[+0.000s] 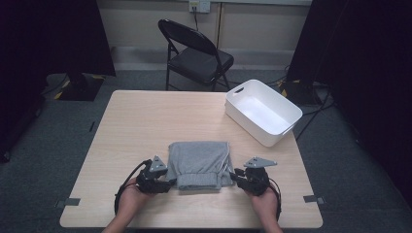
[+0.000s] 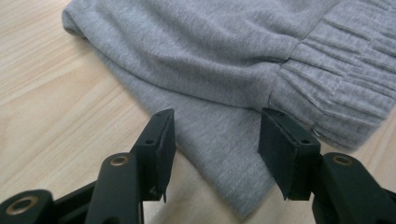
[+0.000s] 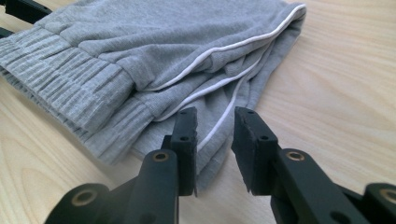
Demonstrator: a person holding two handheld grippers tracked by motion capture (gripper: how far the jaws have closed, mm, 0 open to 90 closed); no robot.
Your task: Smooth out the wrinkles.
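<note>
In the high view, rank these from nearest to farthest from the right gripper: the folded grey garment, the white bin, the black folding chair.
From the right gripper:
1. Folded grey garment: just to its left, at the jaws, near the table's front edge.
2. White bin: beyond it, on the table's far right corner.
3. Black folding chair: farthest, on the floor past the table's far edge.

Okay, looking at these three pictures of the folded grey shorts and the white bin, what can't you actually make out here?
- Inner layers of the folded grey shorts: covered by the top layer in all views.
- Far-right part of the white bin floor: the high view leaves it behind the rim.
- Left gripper and right gripper jaw tips against the cloth: the gripper views show the jaws apart, but contact underneath is unclear.
- Wall outlet: cut by the top edge.
</note>
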